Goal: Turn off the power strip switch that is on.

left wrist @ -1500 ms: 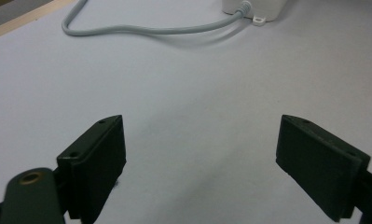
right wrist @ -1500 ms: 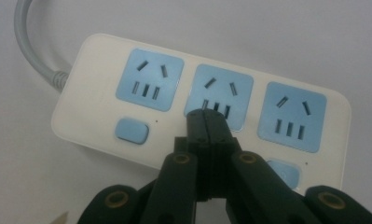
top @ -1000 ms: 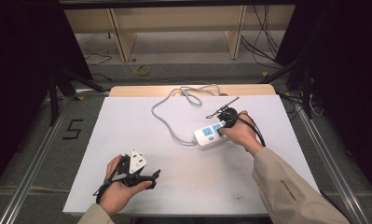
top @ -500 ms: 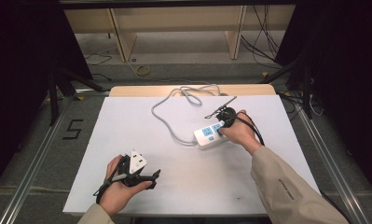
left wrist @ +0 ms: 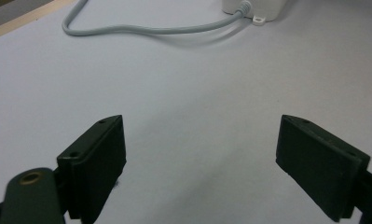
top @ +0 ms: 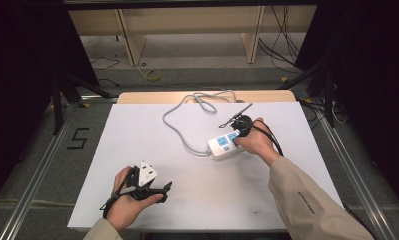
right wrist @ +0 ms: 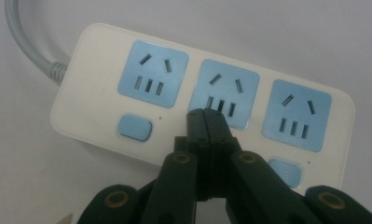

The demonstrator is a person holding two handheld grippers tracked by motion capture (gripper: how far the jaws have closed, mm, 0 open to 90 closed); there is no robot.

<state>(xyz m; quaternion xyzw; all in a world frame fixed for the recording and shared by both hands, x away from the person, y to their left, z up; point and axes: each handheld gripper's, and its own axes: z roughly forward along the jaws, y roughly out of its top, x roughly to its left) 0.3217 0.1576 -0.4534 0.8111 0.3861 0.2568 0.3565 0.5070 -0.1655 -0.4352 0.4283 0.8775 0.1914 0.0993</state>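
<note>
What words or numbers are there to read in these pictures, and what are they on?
"5": a big dark numeral on the grey floor left of the table.
A small dark print on the person's right sleeve: too small and blurred to read.
The power strip: no words, just blue sockets and buttons.

I see a white counter [top: 137,145] with a bare wooden strip [top: 152,96] along its far edge at twelve o'clock. On the floor at nine o'clock sits a black mark shaped like a 5 [top: 78,138]. Loose cables [top: 279,47] and pale wooden uprights [top: 128,40] lie beyond.
</note>
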